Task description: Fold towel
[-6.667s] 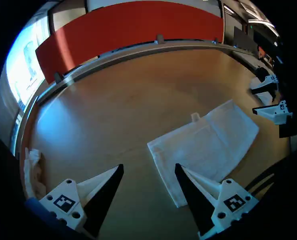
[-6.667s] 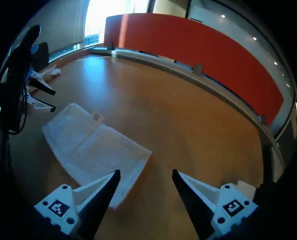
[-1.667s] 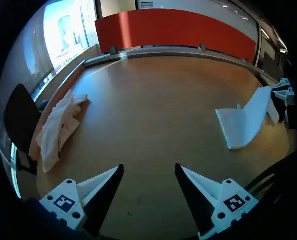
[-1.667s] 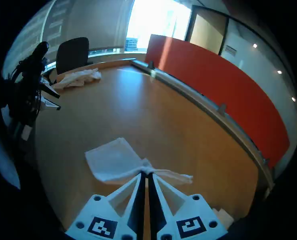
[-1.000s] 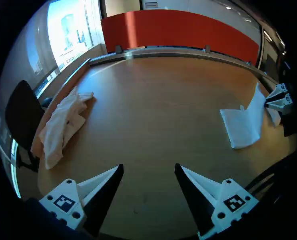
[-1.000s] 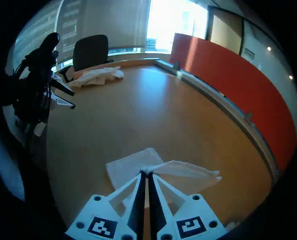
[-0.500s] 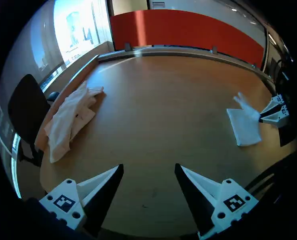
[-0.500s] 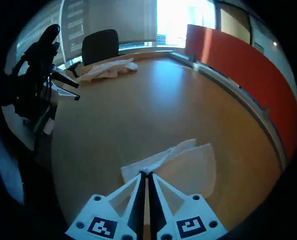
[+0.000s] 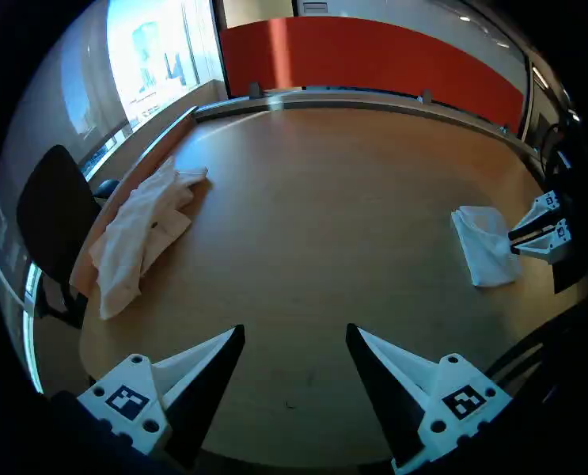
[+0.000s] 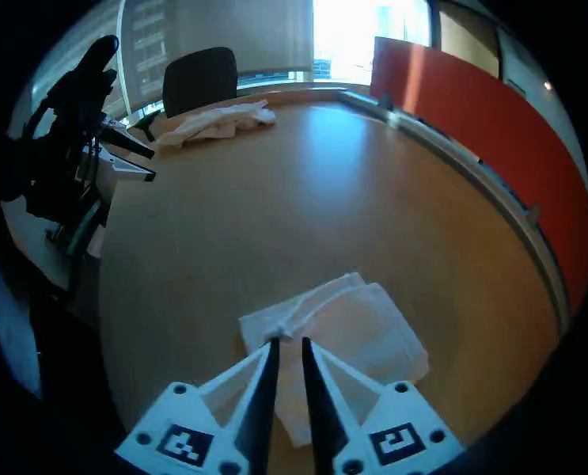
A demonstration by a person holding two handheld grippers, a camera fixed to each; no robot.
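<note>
**One towel, two tongs, one heap of cloth**

I count one towel (image 10: 349,332), white and folded into a small packet, lying flat on the wooden table (image 10: 294,198) near its front edge. My right tongs (image 10: 289,344) sit right at the towel's near edge with the jaws parted by a narrow slit. The cloth shows through that gap and the fingers do not press on it, so they have hold of nothing. From the left gripper view the same towel (image 9: 486,253) lies far to the side, with the right tongs (image 9: 540,237) just beside it.

My left tongs (image 9: 294,372) are spread wide over bare table (image 9: 317,206) and grip nothing, well apart from the towel. In the right gripper view they (image 10: 127,158) hang off to the side.

Around: one crumpled heap of pale cloth (image 9: 143,229) at the table's far edge, one dark chair (image 9: 44,229) behind it, one long red panel (image 9: 373,55) along the far rim, and a bright window (image 10: 365,32). Nothing lies between the tongs and the towel.
</note>
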